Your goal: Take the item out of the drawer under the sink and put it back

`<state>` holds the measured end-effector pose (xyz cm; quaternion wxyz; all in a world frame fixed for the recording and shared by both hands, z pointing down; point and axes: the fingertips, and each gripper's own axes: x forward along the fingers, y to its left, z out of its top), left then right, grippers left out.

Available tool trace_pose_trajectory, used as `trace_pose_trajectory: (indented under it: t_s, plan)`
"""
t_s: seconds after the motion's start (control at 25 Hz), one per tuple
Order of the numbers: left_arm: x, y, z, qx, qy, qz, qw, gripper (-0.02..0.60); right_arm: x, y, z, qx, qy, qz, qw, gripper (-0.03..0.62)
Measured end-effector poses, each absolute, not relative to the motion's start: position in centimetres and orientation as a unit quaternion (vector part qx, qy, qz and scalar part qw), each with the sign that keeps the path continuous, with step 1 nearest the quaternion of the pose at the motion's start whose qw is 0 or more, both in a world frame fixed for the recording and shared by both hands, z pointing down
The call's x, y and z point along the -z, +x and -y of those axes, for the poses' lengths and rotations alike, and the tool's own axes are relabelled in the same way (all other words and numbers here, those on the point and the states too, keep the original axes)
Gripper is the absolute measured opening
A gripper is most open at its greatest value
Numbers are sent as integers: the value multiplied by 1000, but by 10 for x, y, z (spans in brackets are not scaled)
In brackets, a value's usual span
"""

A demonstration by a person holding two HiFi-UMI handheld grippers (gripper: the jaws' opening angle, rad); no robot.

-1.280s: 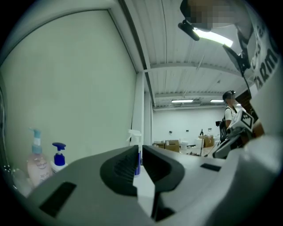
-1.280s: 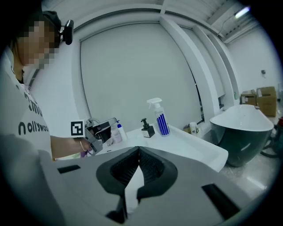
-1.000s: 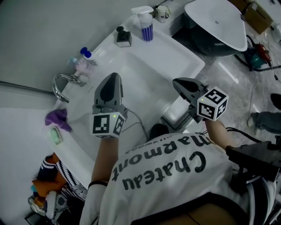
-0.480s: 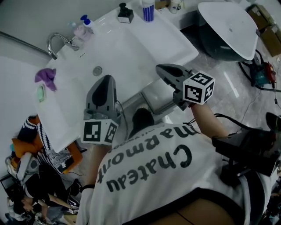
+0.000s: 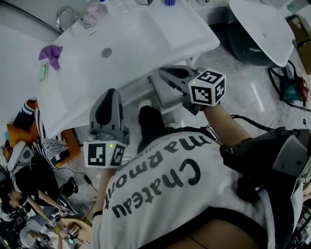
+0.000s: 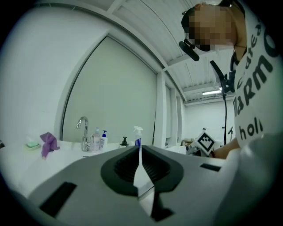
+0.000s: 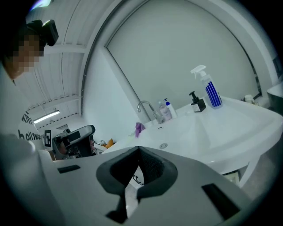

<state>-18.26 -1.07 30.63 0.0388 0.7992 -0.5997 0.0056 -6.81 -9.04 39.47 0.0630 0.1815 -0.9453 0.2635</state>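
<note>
Drawer unit is seen as a pale box below the near edge of the sink, partly covered by the right tongs; whether it stands open cannot be told, and the item cannot be made out; both tongs are held closed with nothing between the jaws; the left tongs are held left of the right pair, just near of the sink; a purple cloth lies at the sink's left, near the tap.

Sink rim overhanging the drawer unit, bare floor to its right, piled clutter crowding the left
</note>
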Motion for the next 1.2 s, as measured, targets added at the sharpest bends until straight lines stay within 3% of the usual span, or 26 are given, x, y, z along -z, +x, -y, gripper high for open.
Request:
trace_pose_trajectory:
  t_s: [0.84, 1.2]
  plan:
    - [-353, -233, -86, -38, 773, 617, 144, 23, -407, -134, 8, -291, 150, 940, 99, 11]
    - [-348, -246, -100, -27, 780, 608, 147, 23, -389, -132, -5, -275, 180, 939, 98, 11]
